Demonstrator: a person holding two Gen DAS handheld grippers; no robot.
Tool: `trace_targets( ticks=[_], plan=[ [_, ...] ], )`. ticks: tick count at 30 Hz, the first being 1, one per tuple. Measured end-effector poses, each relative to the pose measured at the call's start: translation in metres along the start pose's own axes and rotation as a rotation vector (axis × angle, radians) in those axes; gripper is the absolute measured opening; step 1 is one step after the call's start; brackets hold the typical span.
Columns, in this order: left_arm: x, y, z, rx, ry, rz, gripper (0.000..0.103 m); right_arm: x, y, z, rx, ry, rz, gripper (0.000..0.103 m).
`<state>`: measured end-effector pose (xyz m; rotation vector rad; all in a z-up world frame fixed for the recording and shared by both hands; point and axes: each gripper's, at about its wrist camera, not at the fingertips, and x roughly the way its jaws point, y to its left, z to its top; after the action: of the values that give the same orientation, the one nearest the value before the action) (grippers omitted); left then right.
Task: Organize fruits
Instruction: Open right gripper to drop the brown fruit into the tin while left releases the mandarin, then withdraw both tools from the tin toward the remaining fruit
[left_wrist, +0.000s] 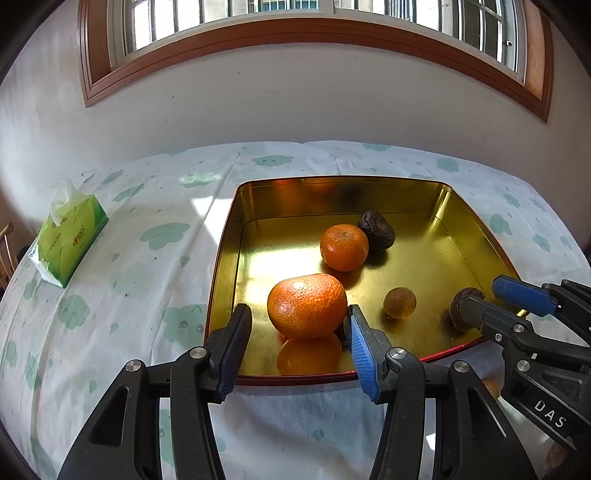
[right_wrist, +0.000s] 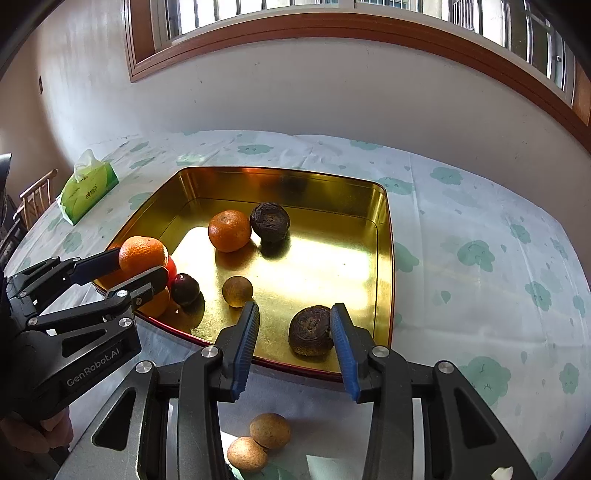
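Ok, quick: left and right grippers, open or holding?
Left gripper: open around the big orange, pads not pressing.
Right gripper: open beside the dark fruit.

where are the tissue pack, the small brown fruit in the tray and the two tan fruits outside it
tissue pack (left_wrist: 70, 240), left wrist view, on its green top face
small brown fruit (right_wrist: 237, 291), right wrist view, on its round middle
two tan fruits (right_wrist: 270, 430), right wrist view, on the farther one, lying on the cloth
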<state>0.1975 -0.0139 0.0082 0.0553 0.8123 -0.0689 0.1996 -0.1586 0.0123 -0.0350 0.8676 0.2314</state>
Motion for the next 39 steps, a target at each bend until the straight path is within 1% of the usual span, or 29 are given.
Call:
trace_targets(
  ticks=[7, 16, 20, 25, 30, 35, 39],
  plan=[
    [-0.013, -0.001, -0.003, 0.001, -0.012, -0.005, 0.056, -0.02, 0.004, -0.008, -0.002, -0.023, -0.013, 0.038],
    [-0.044, -0.006, -0.017, 0.01, -0.044, -0.019, 0.056, -0.047, 0.009, -0.027, 0.0, -0.035, -0.019, 0.039],
    [-0.058, -0.005, -0.034, 0.006, -0.045, -0.024, 0.056, -0.057, 0.01, -0.046, 0.001, -0.025, -0.02, 0.04],
    [-0.066, -0.001, -0.063, 0.015, -0.011, -0.009, 0.056, -0.065, 0.016, -0.077, -0.01, 0.017, -0.02, 0.04],
    [-0.073, 0.011, -0.091, -0.006, 0.013, 0.003, 0.056, -0.066, 0.023, -0.103, 0.0, 0.063, 0.013, 0.04],
    [-0.076, 0.024, -0.109, -0.031, 0.025, 0.028, 0.056, -0.063, 0.033, -0.116, -0.005, 0.096, 0.037, 0.041],
    [-0.077, 0.034, -0.116, -0.052, 0.029, 0.043, 0.056, -0.057, 0.044, -0.119, -0.024, 0.105, 0.042, 0.041]
  ],
)
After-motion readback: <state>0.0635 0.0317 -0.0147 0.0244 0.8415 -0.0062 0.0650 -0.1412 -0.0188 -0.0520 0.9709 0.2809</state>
